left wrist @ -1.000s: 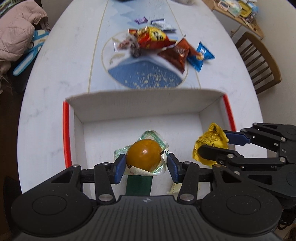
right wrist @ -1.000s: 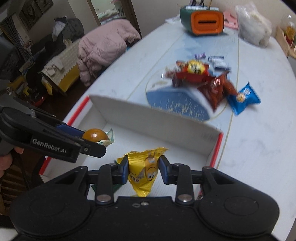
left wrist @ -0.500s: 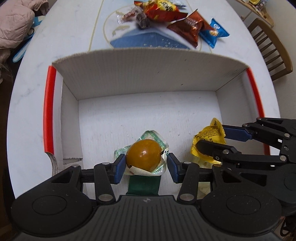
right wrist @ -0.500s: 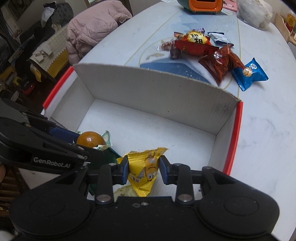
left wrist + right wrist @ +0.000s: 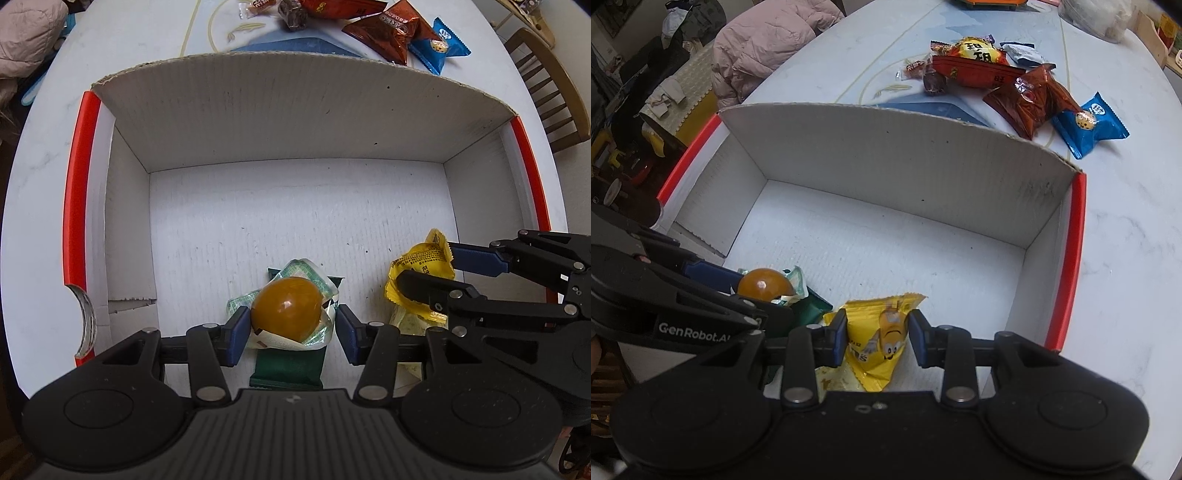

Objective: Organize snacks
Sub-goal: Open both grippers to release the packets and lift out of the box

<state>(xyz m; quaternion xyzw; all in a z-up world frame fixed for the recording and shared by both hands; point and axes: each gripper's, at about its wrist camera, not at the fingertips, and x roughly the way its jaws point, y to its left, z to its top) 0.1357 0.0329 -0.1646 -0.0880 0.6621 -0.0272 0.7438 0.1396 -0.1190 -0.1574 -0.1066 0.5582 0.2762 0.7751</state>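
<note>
White marble tabletop (image 5: 1137,229) spreads around an open white cardboard box (image 5: 295,122) with red-edged side walls, and a pink jacket (image 5: 764,48) lies heaped beyond the table's far-left edge.

Inside the box, both of my grippers hang low over the near part of the floor. Under my left gripper (image 5: 290,323) a dark green packet (image 5: 288,369) lies flat on the box floor. Between its blue pads sits an amber egg-shaped snack (image 5: 286,308) in a clear wrapper with green print; the jaws have just been opening a little. The left pad touches the wrapper, while the right pad stands a hair off it, so the grip looks slack. My right gripper (image 5: 875,336) is pressed tight on a yellow packet (image 5: 882,339) with a cartoon candy figure on it, held just above the box floor and a pale wrapper there.

Beyond the far wall, loose snacks wait on the table: a brown packet (image 5: 391,29) reading "OREO", a blue cookie packet (image 5: 439,44), and a red-and-gold bag (image 5: 975,62) with Chinese characters. My left gripper's side reads "GenRobot.AI".
</note>
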